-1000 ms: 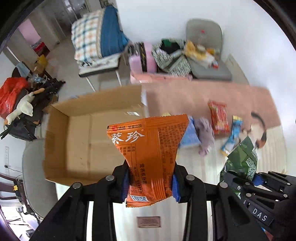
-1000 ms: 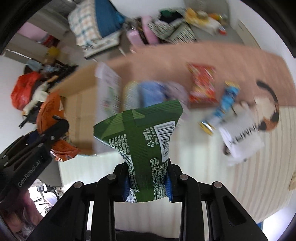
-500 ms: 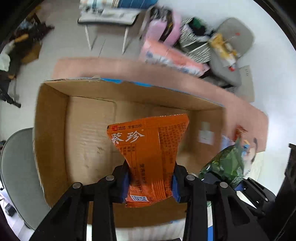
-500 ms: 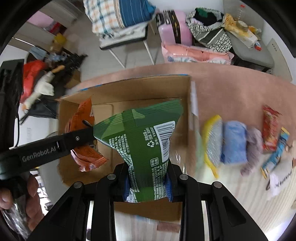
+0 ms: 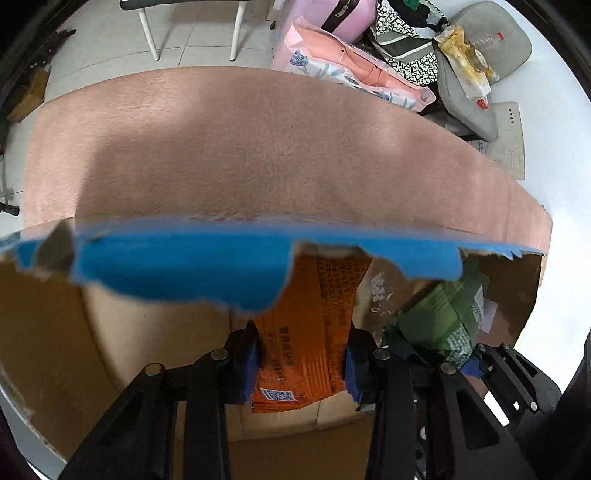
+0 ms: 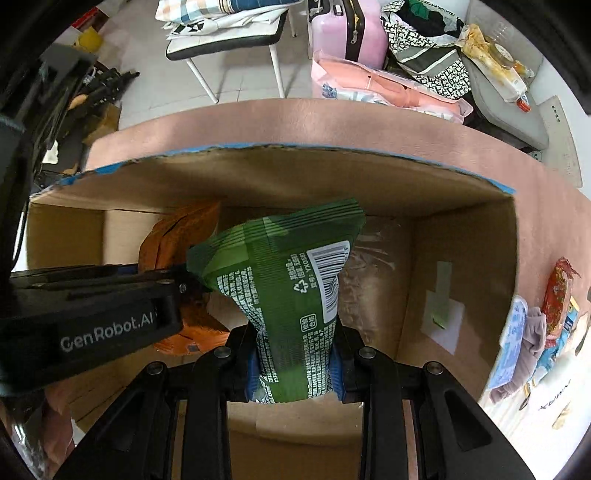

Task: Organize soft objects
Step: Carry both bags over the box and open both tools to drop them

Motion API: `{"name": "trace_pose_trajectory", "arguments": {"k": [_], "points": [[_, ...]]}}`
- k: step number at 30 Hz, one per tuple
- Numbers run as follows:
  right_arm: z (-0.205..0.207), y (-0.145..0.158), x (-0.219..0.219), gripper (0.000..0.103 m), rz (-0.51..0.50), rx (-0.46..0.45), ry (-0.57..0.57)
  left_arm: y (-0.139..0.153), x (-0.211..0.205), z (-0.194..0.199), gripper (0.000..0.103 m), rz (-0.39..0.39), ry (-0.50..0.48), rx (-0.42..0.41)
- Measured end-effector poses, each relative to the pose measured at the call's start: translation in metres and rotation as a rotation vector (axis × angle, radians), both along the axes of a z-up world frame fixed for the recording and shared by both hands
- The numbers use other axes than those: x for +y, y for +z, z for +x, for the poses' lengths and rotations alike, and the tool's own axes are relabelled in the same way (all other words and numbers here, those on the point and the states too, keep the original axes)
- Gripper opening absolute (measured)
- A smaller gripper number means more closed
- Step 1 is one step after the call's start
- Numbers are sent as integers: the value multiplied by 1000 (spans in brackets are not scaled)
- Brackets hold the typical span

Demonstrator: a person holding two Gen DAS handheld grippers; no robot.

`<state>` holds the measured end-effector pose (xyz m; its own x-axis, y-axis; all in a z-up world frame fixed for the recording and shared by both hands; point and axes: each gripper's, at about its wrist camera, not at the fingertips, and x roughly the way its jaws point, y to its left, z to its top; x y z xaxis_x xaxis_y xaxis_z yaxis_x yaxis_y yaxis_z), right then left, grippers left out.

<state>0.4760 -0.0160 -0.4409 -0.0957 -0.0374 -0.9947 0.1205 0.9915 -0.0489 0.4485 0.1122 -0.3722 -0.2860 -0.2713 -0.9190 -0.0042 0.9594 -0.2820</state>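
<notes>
My left gripper is shut on an orange snack packet and holds it low inside the open cardboard box; the box's blue-taped far rim hides the packet's top. My right gripper is shut on a green snack packet and holds it inside the same box, just right of the left gripper and its orange packet. The green packet also shows in the left wrist view.
The box stands on a pink mat. More soft items lie right of the box: a red snack packet, a light blue pack and a greyish cloth. Beyond are a chair, a pink suitcase and bags.
Both grippers have moved from above the box down into it, each still holding its packet. The left wrist view now looks over the box's far rim.
</notes>
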Motion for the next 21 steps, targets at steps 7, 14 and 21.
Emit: {"name": "trace_pose_trajectory", "arguments": {"k": [7, 14, 21], "points": [[-2, 9, -3, 71, -5, -7, -15, 16, 6, -3, 50, 45, -20, -29], [-35, 50, -2, 102, -9, -42, -22, 63, 22, -29, 97, 158, -40, -175], [-84, 90, 3, 103, 32, -132, -41, 102, 22, -70, 101, 205, -65, -293]]}}
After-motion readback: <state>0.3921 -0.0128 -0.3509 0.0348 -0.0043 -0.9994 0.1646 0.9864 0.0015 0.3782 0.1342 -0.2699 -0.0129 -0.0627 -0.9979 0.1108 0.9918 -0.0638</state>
